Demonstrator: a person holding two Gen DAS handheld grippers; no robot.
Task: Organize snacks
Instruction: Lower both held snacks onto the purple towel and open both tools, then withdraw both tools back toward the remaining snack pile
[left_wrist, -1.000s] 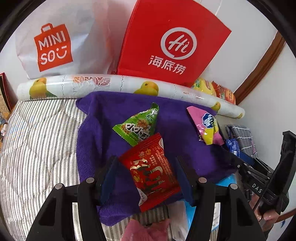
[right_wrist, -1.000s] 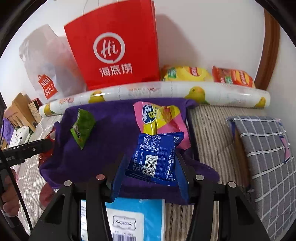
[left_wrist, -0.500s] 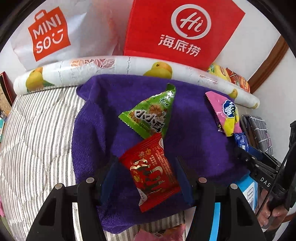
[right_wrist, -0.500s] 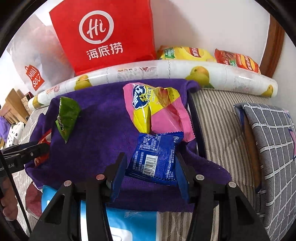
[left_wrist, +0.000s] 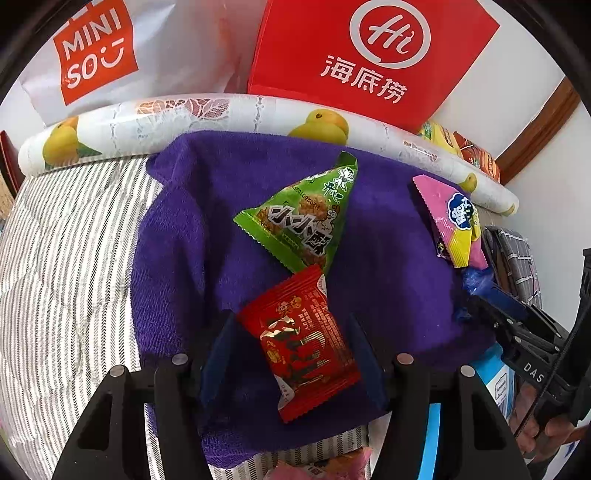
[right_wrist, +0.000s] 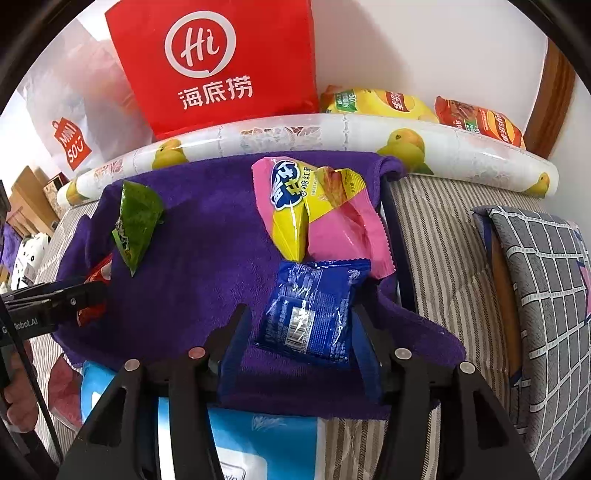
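- Between the left gripper's (left_wrist: 291, 347) spread jaws lies the red packet (left_wrist: 301, 341), flat on the purple towel (left_wrist: 207, 229); a gap shows on each side, so the jaws are released, not pinching it.
- Just beyond the red packet, touching its far edge, sits the green packet (left_wrist: 303, 221), pointing away from the gripper.
- Over at the right gripper (right_wrist: 301, 325), the blue packet (right_wrist: 312, 306) lies between the open jaws: its right edge meets the right finger, while the left finger stands apart from it.
- Touching the blue packet's far edge is the pink-and-yellow packet (right_wrist: 317, 210), near the towel's right border.
- Beyond the towel runs a fruit-print roll (right_wrist: 332, 138), with a red bag (right_wrist: 218, 62) and a white bag (left_wrist: 103, 55) standing behind it.
- Beside the red bag, two chip bags (right_wrist: 421, 110) rest behind the roll.
- Under the towel is a striped mattress (left_wrist: 62, 258); a checked pillow (right_wrist: 546, 288) lies to the right.
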